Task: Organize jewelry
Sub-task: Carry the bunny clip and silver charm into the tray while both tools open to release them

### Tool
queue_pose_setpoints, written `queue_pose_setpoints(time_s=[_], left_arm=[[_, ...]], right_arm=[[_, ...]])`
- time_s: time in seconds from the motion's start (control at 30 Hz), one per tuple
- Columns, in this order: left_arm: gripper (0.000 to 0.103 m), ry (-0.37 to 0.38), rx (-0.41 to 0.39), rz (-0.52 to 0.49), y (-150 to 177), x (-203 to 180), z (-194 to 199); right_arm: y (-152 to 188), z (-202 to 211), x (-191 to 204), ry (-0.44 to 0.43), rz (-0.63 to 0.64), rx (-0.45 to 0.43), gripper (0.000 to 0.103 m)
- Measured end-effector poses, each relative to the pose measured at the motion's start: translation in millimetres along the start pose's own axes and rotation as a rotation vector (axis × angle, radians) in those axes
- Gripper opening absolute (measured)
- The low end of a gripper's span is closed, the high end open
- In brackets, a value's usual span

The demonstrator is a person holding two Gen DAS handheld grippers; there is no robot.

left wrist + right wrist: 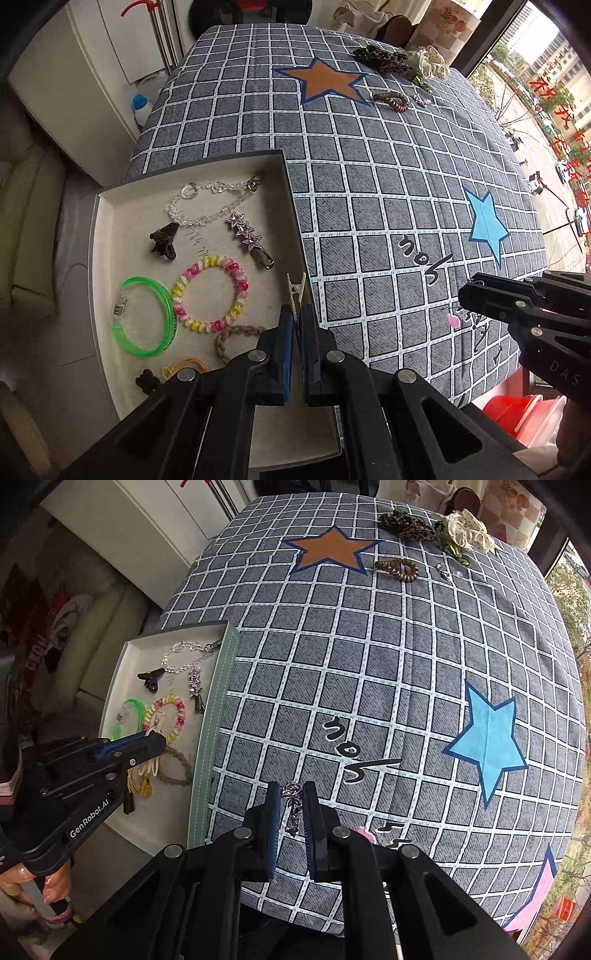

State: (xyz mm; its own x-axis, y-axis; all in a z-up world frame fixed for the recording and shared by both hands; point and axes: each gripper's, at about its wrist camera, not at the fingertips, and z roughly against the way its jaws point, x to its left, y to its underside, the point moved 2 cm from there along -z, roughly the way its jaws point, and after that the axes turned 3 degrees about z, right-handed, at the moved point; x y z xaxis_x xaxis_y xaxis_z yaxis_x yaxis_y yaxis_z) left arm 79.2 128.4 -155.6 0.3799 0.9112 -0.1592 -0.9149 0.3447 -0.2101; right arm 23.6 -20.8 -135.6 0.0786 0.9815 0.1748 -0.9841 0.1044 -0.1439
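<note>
Jewelry box (pixel 99 258) sits left, under the left gripper (pixel 297 317) pinching a metal hair clip (pixel 296 291) ready for release, while the right gripper (pixel 291 805) clamps a dark beaded trinket (pixel 292 806) that needs carrying there.

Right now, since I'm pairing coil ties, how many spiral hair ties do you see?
2: a pink-and-yellow tie in the box, a brown tie on the tablecloth's far end beside the orange star. The left gripper may hide others.
</note>
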Motion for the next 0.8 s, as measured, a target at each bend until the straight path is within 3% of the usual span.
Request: queue_pose_setpoints(time_s=[0.43, 0.8], left_arm=[[0.010, -0.038, 0.012, 0.226, 47.3, 83.6, 4.1], [0.010, -0.034, 0.054, 0.247, 62.2, 81.4, -21.7]], right_arm=[[-25.2, -19.5, 83.3, -0.088, 0.176, 0.044, 0.013], [-36.7, -59.8, 112.4, -0.106, 0.236, 0.126, 0.013]])
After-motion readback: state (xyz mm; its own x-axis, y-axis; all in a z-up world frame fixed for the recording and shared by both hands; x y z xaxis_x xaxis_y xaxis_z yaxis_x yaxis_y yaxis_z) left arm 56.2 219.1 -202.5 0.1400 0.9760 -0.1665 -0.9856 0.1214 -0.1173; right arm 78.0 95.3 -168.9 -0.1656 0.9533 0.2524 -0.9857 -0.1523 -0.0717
